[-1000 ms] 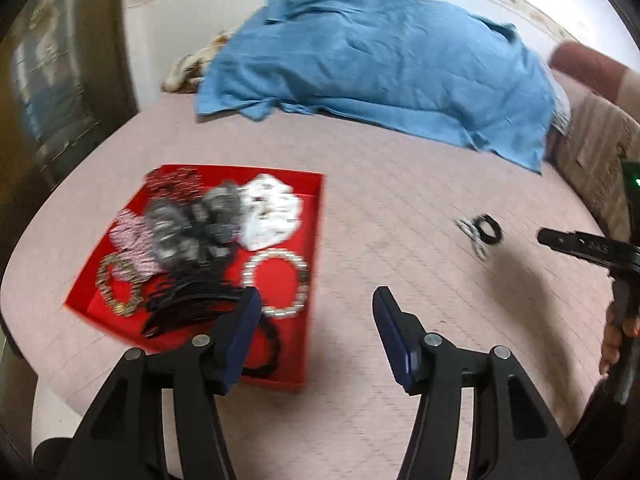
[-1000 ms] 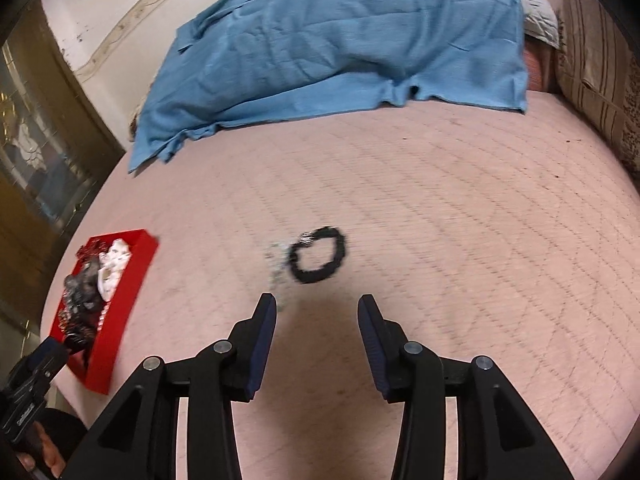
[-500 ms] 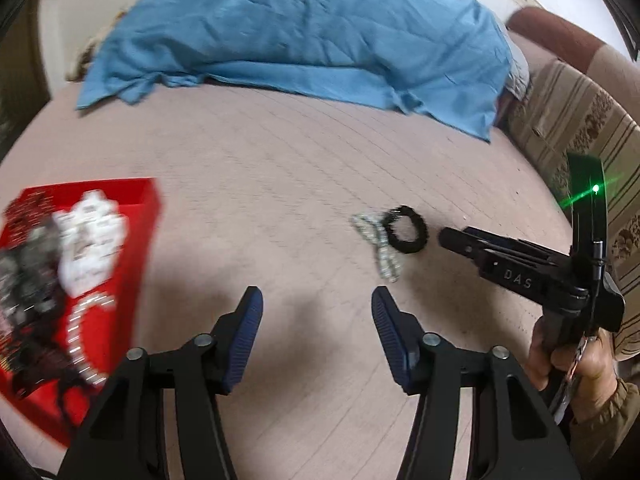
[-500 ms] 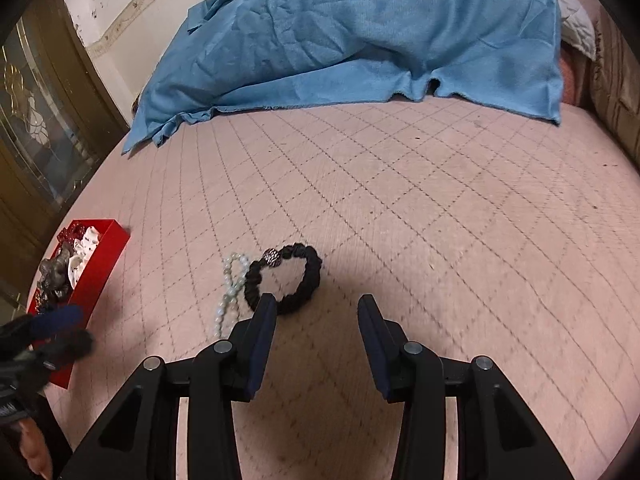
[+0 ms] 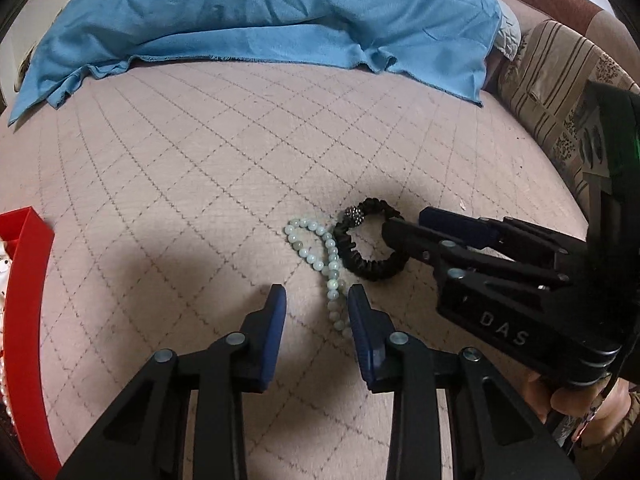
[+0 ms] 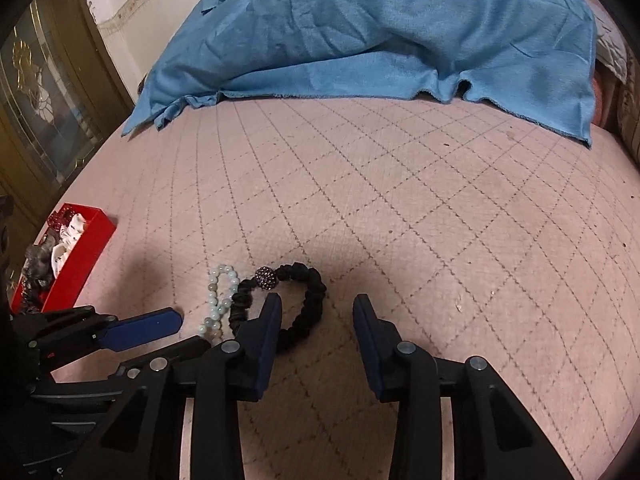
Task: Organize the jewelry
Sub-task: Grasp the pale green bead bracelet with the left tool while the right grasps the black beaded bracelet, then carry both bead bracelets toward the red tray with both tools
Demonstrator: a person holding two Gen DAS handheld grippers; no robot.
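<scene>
A pale green bead bracelet and a black ruffled bracelet with a sparkly bead lie touching on the pink quilted bed. My left gripper hangs low over the bead bracelet's near end. Its jaws are closing, with the strand between them near the right pad, not pinched. My right gripper straddles the black bracelet's right arc. Its jaws are closing too, without pressing; its left finger hides part of the loop.
A red tray holding several bracelets and scrunchies sits at the bed's left edge. A blue cloth covers the far side. A striped cushion stands on the right, a glass-door cabinet on the left.
My left gripper swung right from the red tray to the bead bracelet, dropped lower, and its jaws narrowed. My right gripper moved down onto the black bracelet and narrowed slightly.
</scene>
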